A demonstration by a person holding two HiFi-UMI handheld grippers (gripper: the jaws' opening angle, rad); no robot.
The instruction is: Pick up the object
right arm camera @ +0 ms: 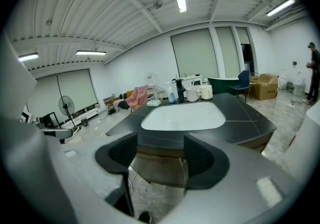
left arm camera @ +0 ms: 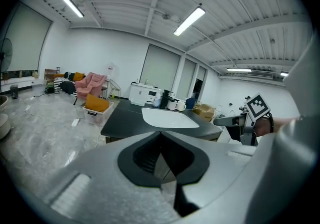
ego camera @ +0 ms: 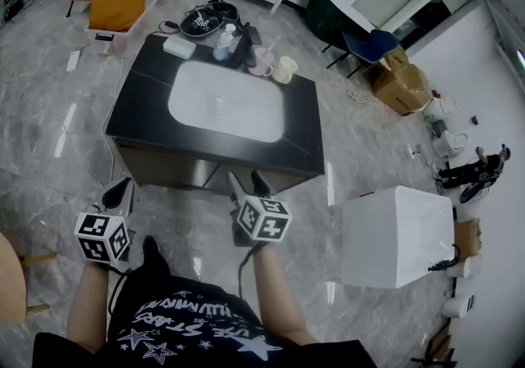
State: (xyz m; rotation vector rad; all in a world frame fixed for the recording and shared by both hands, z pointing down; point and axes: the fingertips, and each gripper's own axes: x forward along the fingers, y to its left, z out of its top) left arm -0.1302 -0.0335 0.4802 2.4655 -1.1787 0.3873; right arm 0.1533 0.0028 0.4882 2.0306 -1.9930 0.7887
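A black low table (ego camera: 148,124) carries a white oval mat (ego camera: 225,102); a small clear thing (ego camera: 220,103) at the mat's middle is too faint to identify. Along the far edge stand a white mug (ego camera: 285,70), a pinkish cup (ego camera: 262,61), a spray bottle (ego camera: 224,41) and a pale green box (ego camera: 179,47). Both grippers hang over the floor on the near side of the table, touching nothing. My left gripper (ego camera: 123,187) (left arm camera: 161,138) has its pads meeting, empty. My right gripper (ego camera: 248,180) (right arm camera: 160,155) stands wide open, nothing between its pads.
A white box-shaped cabinet (ego camera: 398,235) stands on the floor to the right. Beyond the table's far left corner stands a bin with an orange cushion (ego camera: 117,12). A cardboard box (ego camera: 399,84) and a blue chair (ego camera: 373,45) stand far right. A wooden stool edge (ego camera: 8,276) shows at left.
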